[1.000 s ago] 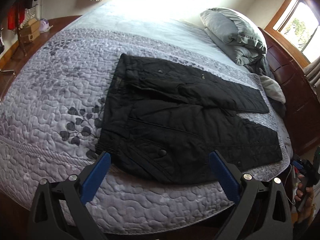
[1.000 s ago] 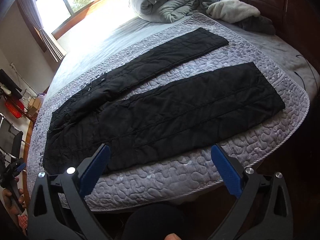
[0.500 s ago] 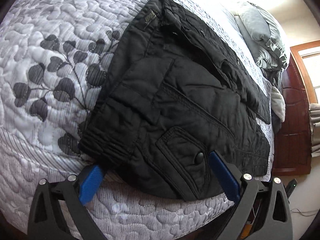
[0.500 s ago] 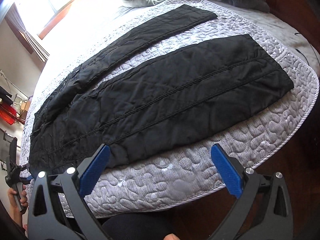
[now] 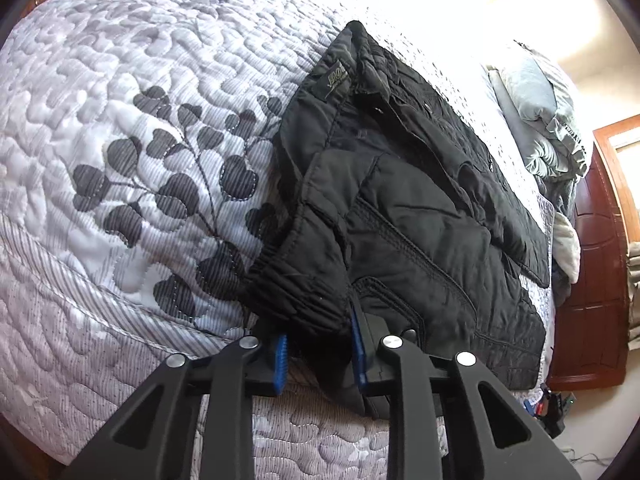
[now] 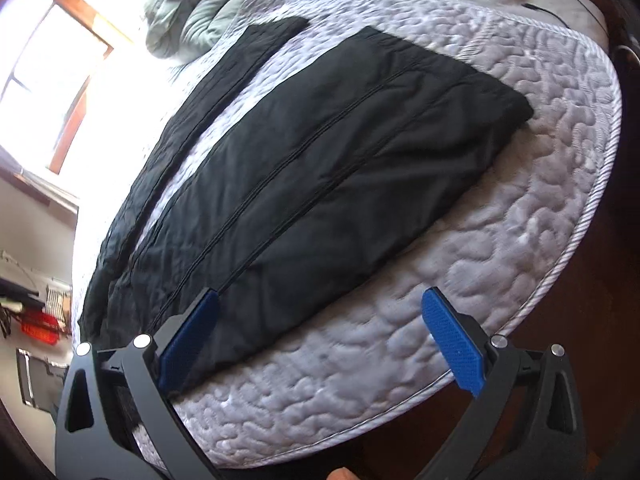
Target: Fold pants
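Black quilted pants point(image 5: 404, 208) lie spread on the bed, waistband toward the left wrist view, legs running away. My left gripper point(image 5: 320, 356) is shut on the near corner of the waistband, with black cloth bunched between its blue pads point(image 5: 280, 364). In the right wrist view the near pant leg point(image 6: 320, 184) lies flat and the far leg point(image 6: 236, 64) runs beside it, with a strip of quilt between them. My right gripper point(image 6: 320, 344) is open, low over the near leg's lower edge; its left pad point(image 6: 188, 340) is over the cloth.
The grey quilted bedspread point(image 5: 120, 120) with a dark leaf print covers the bed. Grey pillows and bedding point(image 5: 548, 120) are piled at the far end. A dark wooden bed frame point(image 5: 592, 280) runs along the far side. The bed's edge point(image 6: 540, 288) curves near my right gripper.
My left gripper has moved in to the waistband corner and closed on it. My right gripper has come lower and closer to the near pant leg, still open.
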A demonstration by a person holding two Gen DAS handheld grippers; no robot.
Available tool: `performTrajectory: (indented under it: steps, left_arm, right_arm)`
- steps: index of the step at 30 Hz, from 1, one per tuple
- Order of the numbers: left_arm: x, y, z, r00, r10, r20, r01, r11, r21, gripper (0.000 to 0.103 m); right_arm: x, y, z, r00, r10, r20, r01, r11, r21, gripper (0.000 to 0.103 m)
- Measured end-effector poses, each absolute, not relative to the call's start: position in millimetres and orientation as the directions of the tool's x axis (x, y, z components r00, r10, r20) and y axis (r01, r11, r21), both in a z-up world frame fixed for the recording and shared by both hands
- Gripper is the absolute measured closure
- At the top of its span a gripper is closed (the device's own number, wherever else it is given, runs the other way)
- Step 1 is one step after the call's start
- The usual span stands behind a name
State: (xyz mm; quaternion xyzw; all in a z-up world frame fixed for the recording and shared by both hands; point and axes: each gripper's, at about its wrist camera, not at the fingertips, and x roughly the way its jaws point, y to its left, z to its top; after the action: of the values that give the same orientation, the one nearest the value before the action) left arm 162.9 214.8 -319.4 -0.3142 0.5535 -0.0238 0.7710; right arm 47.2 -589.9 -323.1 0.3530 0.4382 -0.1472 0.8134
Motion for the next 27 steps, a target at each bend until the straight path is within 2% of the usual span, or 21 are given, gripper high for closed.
performTrajectory:
  steps: [6,10,12,13,14,19,21,22,23,27]
  left_arm:
    - [169.2,209.2,-327.6,0.372,-0.365,-0.853,-0.342,0.800,-0.492,0.074]
    - [166.7,210.8,-325.2,0.373,-0.348,-0.860,-0.344,0.809,-0.477,0.074]
    - [166.9,209.7,-325.4,0.375,-0.342,-0.862,-0.347,0.810,-0.473,0.074]
    - [167.7,208.3,-325.8,0.375,-0.339,-0.863,-0.349,0.810,-0.470,0.074]
    - [168.4,206.8,-326.1,0.376,-0.336,-0.864,-0.354,0.809,-0.469,0.074]
    - [165.2,209.5,-329.3,0.394,-0.345,-0.852,-0.381,0.782,-0.493,0.074]
    - [162.4,211.3,-329.0,0.407,-0.341,-0.847,-0.391,0.773,-0.500,0.077]
    - [160.3,211.3,-326.5,0.417,-0.327,-0.848,-0.395,0.775,-0.493,0.079]
    - [158.7,210.3,-323.0,0.426,-0.309,-0.850,-0.397,0.781,-0.483,0.080]
    - [146.1,219.9,-307.6,0.471,-0.259,-0.843,-0.426,0.770,-0.475,0.083]
  right_arm:
    - [30.4,-671.6,-343.4,0.642,0.081,-0.763,0.628,0.514,0.584,0.003]
    - [28.3,-697.1,-345.1,0.695,0.083,-0.714,0.608,0.463,0.645,0.005]
    - [34.5,-703.4,-347.2,0.696,0.102,-0.711,0.597,0.466,0.652,0.015]
    - [38.8,-707.1,-348.2,0.699,0.113,-0.706,0.588,0.471,0.657,0.032]
    - [41.7,-709.9,-349.7,0.697,0.126,-0.706,0.584,0.471,0.661,0.045]
    - [42.4,-720.6,-356.9,0.735,0.179,-0.654,0.547,0.413,0.728,0.054]
    - [38.1,-717.6,-355.7,0.740,0.173,-0.649,0.545,0.411,0.731,0.071]
    - [37.8,-715.8,-356.4,0.741,0.180,-0.647,0.542,0.409,0.734,0.085]
    - [38.5,-713.0,-356.1,0.740,0.183,-0.647,0.540,0.411,0.734,0.089]
    - [44.0,-699.1,-349.7,0.730,0.196,-0.655,0.533,0.438,0.724,0.091]
